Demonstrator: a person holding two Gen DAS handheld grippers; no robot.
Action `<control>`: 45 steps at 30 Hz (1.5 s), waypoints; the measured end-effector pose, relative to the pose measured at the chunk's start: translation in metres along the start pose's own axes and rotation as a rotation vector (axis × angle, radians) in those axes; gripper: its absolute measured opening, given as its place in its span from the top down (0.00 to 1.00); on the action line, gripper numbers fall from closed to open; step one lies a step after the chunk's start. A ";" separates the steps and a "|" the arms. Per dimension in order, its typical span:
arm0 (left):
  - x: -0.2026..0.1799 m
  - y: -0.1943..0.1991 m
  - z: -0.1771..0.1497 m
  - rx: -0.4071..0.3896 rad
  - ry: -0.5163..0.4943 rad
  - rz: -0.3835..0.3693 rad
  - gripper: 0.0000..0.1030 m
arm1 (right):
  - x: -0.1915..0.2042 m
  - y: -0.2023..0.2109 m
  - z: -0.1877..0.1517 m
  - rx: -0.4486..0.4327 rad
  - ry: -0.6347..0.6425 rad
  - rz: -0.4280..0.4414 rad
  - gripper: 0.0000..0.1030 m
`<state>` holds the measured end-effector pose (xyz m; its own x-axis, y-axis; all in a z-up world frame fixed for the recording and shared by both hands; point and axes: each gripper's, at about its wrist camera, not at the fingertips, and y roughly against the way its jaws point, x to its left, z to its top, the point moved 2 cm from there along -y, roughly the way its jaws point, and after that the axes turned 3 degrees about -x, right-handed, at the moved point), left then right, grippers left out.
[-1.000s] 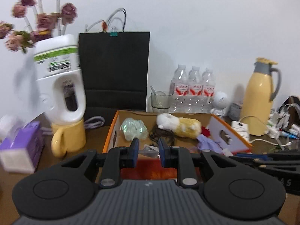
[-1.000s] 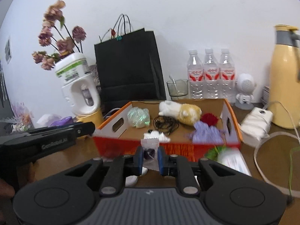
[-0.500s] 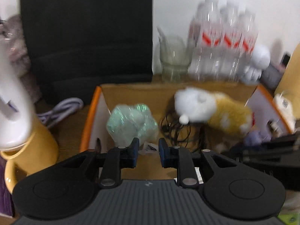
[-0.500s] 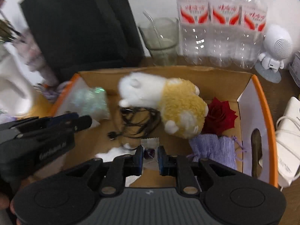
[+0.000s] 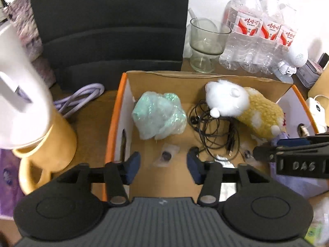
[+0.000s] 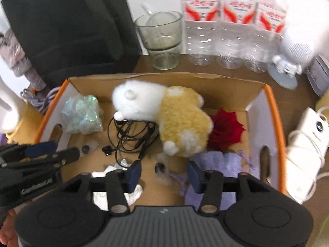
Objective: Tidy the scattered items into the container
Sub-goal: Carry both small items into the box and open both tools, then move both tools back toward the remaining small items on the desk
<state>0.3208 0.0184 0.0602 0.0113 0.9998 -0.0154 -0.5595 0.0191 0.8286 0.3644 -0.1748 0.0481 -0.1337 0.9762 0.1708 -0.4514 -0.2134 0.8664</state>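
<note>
Item: two small clear packets (image 5: pixel 167 156) (image 6: pixel 160 167), lying on the cardboard box (image 5: pixel 115 123) floor beneath my left claw (image 5: pixel 163 165) and right claw (image 6: pixel 164 175), both opening, nothing gripped; release step, next I lift clear for remaining counter (image 5: pixel 92 119) strays.

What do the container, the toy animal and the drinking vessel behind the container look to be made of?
Container: corrugated cardboard by its matte brown inside, with white walls and orange edges.
Toy animal: plush, with fuzzy white and yellow pile.
Drinking vessel: likely clear glass, since it is see-through with a thick base; plastic is possible.
</note>
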 end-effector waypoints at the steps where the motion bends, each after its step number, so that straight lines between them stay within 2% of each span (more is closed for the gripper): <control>1: 0.002 0.006 0.001 0.018 0.016 0.003 0.23 | -0.003 0.007 0.001 0.013 -0.016 0.008 0.44; 2: 0.003 0.012 0.002 0.029 0.032 0.012 0.18 | -0.005 0.014 0.002 0.021 -0.021 0.015 0.39; 7: -0.001 0.042 -0.002 0.048 0.028 0.027 0.11 | -0.021 0.041 -0.007 0.047 -0.029 -0.019 0.33; 10: -0.004 0.058 -0.001 0.063 0.050 0.011 0.10 | -0.025 0.056 -0.017 0.053 -0.041 -0.035 0.31; 15: -0.015 0.081 -0.008 0.036 0.026 0.007 0.08 | -0.024 0.086 -0.031 0.024 -0.027 -0.043 0.28; 19: -0.019 0.101 -0.019 -0.017 0.017 0.021 0.04 | -0.017 0.103 -0.041 -0.013 -0.019 -0.031 0.25; 23: -0.025 0.118 -0.038 -0.112 -0.010 0.048 0.02 | -0.010 0.118 -0.056 -0.069 -0.006 -0.021 0.23; 26: -0.029 0.130 -0.067 -0.223 -0.008 0.069 0.01 | -0.007 0.126 -0.076 -0.123 -0.009 0.010 0.23; 31: -0.034 0.149 -0.131 -0.417 0.013 0.064 0.00 | -0.002 0.134 -0.136 -0.278 0.018 0.067 0.22; 36: -0.037 0.168 -0.182 -0.539 -0.006 0.091 0.00 | 0.003 0.137 -0.197 -0.400 0.043 0.040 0.22; 40: -0.022 0.179 -0.244 -0.560 0.014 0.059 0.00 | 0.002 0.148 -0.255 -0.468 0.034 0.055 0.21; 42: -0.011 0.179 -0.275 -0.540 0.029 0.039 0.00 | 0.001 0.154 -0.289 -0.500 0.043 0.077 0.19; 45: 0.000 0.175 -0.302 -0.504 0.059 0.026 0.00 | 0.000 0.156 -0.323 -0.490 0.011 0.108 0.19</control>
<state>-0.0277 0.0224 0.0362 -0.0471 0.9980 -0.0420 -0.8896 -0.0227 0.4562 0.0092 -0.2205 0.0319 -0.2106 0.9476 0.2402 -0.7954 -0.3090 0.5214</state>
